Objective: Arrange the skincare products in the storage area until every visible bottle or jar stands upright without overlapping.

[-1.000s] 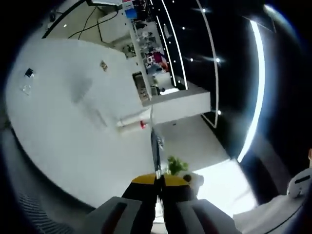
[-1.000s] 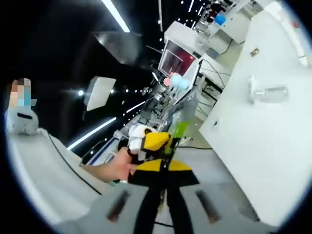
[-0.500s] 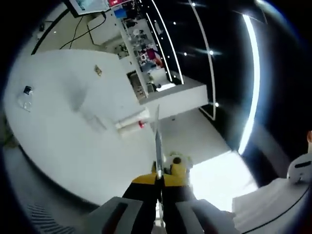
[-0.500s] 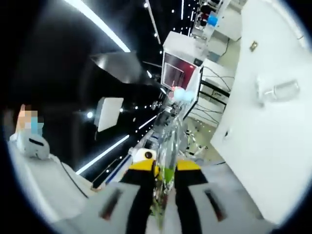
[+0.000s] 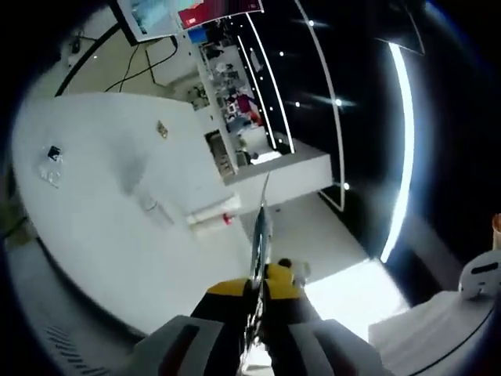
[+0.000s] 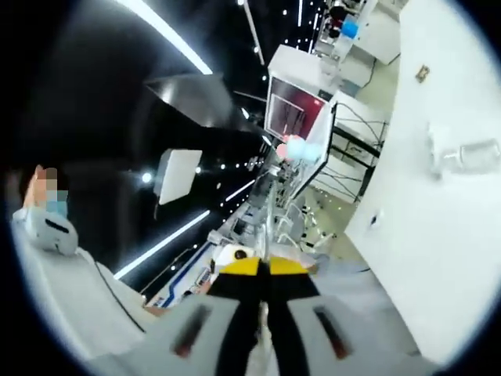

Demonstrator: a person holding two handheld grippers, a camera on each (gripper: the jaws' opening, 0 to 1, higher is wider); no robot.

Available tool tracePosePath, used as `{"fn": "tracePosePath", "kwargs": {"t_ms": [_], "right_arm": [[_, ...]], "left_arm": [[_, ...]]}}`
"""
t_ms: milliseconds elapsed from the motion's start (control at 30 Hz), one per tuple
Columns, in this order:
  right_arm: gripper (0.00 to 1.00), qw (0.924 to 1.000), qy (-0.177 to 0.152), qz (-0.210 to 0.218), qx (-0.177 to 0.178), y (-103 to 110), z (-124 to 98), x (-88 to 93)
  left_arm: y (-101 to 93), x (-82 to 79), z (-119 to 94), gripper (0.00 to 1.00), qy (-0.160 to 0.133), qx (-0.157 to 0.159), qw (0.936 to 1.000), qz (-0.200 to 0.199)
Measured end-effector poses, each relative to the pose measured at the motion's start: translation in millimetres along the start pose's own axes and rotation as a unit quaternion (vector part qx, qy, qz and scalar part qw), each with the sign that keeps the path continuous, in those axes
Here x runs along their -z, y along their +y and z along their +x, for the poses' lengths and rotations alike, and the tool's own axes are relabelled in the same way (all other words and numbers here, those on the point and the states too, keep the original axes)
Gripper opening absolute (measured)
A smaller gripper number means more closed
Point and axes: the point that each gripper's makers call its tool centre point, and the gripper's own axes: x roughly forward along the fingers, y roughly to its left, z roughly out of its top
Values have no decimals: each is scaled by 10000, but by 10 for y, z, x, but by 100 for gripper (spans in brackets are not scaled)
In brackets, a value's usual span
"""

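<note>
Left gripper view: a white tube with a red cap lies flat near the desk edge, long axis along that edge, cap end toward the desk corner. The left tongs are clenched on a thin clear sheet.

Right gripper view: a clear bottle lies flat on the white desk. The right tongs are clenched, yellow-tipped.

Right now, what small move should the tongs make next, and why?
Probably lower the left tongs toward the white tube with a red cap. It lies on its side on the white table, and the tongs hang well short of it, jaws together. A clear bottle in the right gripper view also seems to lie flat.
</note>
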Motion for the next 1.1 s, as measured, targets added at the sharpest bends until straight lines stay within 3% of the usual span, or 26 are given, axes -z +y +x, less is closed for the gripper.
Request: {"fn": "tracePosePath", "kwargs": {"t_ms": [133,267,467,533,733,833,1100], "right_arm": [[1,9999,66,-48,-69,45,76,64],[1,9999,19,-13,-113,64,86,57],[3,9996,40,89,-280,138,52,44],[4,9996,71,18,-290,149,22,29],[6,9985,-502,31,-196,150,-96,-244],[3,9987,-414,-290,-12,150,-140,-244],[1,9978,-603,-239,150,142,-247,-311]], "left_arm": [[-1,28,27,15,37,-7,10000,44],[-64,86,40,3,159,130,9995,228],[-140,103,53,1,386,257,9982,379],[-164,120,81,1,509,271,9975,418],[-197,336,159,1,1237,336,9889,755],[-201,334,225,1,1220,369,9897,645],[-160,350,314,8,1118,449,9919,406]]}}
